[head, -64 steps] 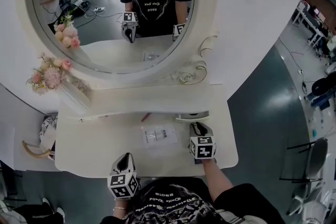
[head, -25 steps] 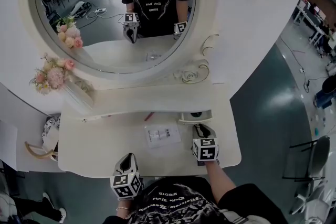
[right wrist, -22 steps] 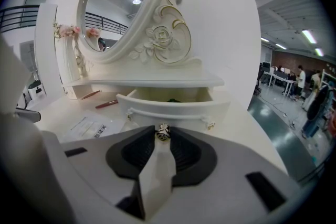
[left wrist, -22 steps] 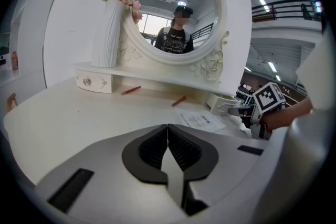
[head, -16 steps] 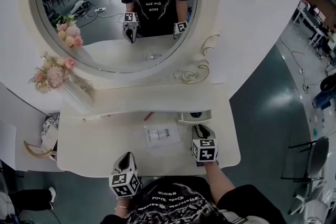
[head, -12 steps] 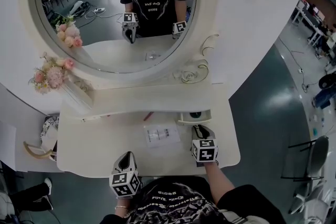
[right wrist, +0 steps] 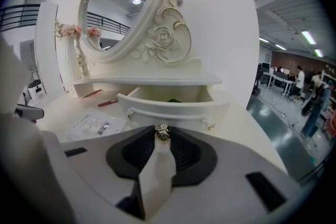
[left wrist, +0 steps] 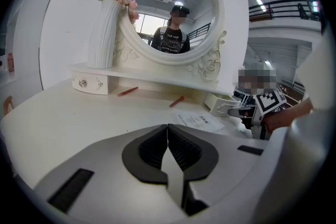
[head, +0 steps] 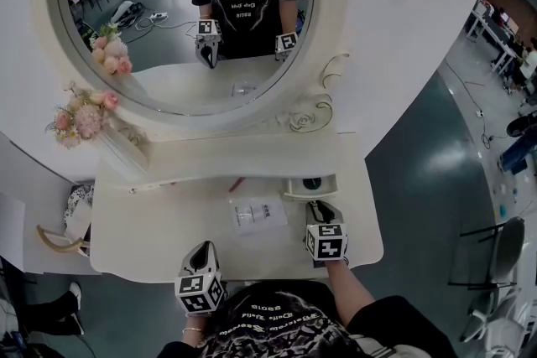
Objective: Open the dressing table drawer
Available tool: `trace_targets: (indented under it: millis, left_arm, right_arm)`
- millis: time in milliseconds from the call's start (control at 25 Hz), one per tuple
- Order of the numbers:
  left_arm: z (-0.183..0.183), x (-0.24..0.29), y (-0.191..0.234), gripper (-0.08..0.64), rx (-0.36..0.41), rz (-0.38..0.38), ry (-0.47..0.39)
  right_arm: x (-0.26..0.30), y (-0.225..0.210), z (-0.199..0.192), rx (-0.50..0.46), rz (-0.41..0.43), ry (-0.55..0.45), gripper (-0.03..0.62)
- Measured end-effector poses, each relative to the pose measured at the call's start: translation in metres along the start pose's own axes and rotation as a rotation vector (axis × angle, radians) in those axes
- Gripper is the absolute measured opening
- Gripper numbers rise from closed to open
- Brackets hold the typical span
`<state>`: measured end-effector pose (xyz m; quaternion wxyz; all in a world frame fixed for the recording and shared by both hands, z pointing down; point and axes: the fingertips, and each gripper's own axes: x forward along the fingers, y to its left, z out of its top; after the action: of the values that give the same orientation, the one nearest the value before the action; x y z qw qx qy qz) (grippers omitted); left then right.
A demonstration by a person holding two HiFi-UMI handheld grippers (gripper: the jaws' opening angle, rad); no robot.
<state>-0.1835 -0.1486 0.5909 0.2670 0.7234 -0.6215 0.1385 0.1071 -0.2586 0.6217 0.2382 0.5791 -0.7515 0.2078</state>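
Cream-white dressing bench (head: 168,222) under a round mirror (head: 168,29): its small cream drawer (right wrist: 173,105) stands pulled out straight ahead of the right gripper (right wrist: 164,139), whose jaws clamp the drawer's metal knob (right wrist: 163,132), while the left gripper (left wrist: 167,134), jaws together and empty, hovers farther off.
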Motion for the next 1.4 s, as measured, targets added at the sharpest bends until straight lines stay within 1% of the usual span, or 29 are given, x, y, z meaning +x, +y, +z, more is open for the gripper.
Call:
trace_targets:
  millis: [1120,1400]
  left_arm:
    - [-0.0017,-0.0017,0.0063,0.017,-0.015,0.013,-0.002]
    - [-0.0030,-0.0028,0.0069,0.017,-0.022,0.018,0.000]
  right_arm:
    - [-0.0069,0.0028,-0.0048,0.006,-0.010,-0.001,0.099]
    - [-0.0096,0.0029,-0.0071,-0.015,-0.010,0.001,0.100]
